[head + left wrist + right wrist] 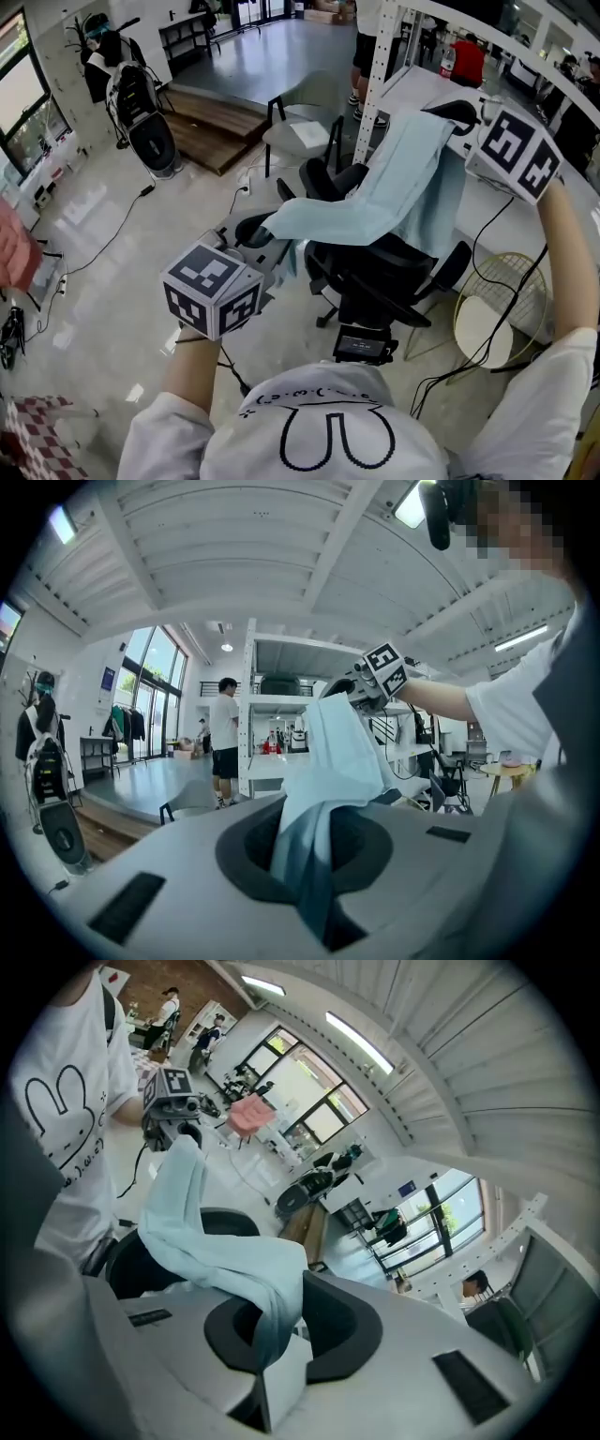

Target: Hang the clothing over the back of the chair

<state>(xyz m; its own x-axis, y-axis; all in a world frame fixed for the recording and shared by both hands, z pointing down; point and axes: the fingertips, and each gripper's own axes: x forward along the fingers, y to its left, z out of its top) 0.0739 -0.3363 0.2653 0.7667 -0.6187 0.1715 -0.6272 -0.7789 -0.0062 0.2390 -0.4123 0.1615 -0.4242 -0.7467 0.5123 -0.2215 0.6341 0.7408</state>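
A light blue garment is stretched between my two grippers over a black office chair. Its upper part lies against the chair's back and headrest, and its lower part spreads above the seat. My left gripper is shut on the garment's lower left corner, seen as cloth pinched in its jaws in the left gripper view. My right gripper is up by the headrest, shut on the top edge of the garment. In the right gripper view the left gripper is at the cloth's far end.
A white desk stands to the right of the chair, with a yellow wire-framed stool and cables beside it. A grey chair and a wooden platform lie behind. A person stands by a white rack post.
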